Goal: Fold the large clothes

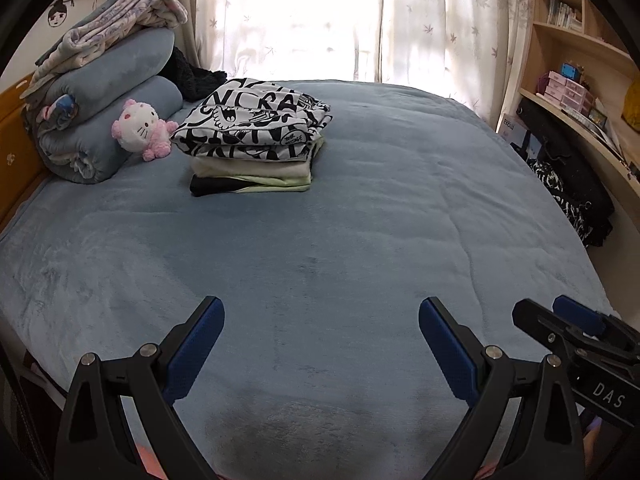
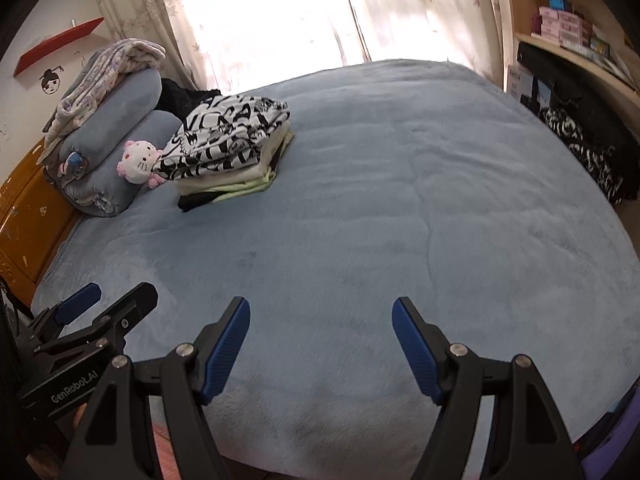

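Note:
A stack of folded clothes [image 1: 256, 136] [image 2: 228, 148] rests on the blue bed cover [image 1: 360, 220] [image 2: 400, 208] toward the far left, a black-and-white printed garment on top, cream, pale green and black pieces beneath. My left gripper [image 1: 320, 312] hovers over the near part of the bed, jaws wide apart with nothing between them. My right gripper [image 2: 322, 312] is beside it, also open and empty. Each gripper shows in the other's view: the right gripper [image 1: 560, 320] at lower right, the left gripper [image 2: 112, 300] at lower left. Both are far from the stack.
Rolled blue bedding [image 1: 108, 92] with a patterned blanket on it and a pink-white plush toy [image 1: 140, 128] lie at the far left by an orange headboard [image 2: 24, 216]. Curtains [image 1: 432, 20] hang behind. Shelves [image 1: 580, 80] and dark clothing [image 1: 568, 196] stand along the right edge.

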A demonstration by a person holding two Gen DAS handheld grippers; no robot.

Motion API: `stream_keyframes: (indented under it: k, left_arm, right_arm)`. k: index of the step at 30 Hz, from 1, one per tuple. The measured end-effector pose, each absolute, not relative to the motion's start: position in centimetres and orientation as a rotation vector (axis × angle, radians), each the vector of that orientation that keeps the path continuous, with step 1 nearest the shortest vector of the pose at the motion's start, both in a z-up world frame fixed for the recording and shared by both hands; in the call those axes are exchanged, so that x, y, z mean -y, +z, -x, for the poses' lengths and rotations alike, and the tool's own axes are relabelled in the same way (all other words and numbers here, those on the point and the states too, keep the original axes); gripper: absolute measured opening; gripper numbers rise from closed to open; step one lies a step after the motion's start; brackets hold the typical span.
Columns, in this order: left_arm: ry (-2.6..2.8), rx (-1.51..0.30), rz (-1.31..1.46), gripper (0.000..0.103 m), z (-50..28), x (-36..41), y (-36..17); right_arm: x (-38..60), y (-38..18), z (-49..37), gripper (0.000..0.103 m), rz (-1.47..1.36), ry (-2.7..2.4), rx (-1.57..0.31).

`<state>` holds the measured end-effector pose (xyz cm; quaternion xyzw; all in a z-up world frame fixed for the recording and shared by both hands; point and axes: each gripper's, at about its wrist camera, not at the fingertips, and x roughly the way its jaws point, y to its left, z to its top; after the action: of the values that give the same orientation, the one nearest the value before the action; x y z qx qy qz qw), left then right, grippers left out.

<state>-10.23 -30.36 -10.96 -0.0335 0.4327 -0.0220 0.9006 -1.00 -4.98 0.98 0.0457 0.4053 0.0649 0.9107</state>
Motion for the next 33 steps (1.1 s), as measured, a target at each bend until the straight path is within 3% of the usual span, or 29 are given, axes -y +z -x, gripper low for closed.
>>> stream_keyframes:
  k: [33]
  left_arm:
    - [-0.029,-0.919,0.067,0.096,10.5,30.2,-11.5]
  right_arm:
    - [4.1,0.1,1.1,0.074,-0.089,0.146,-0.828]
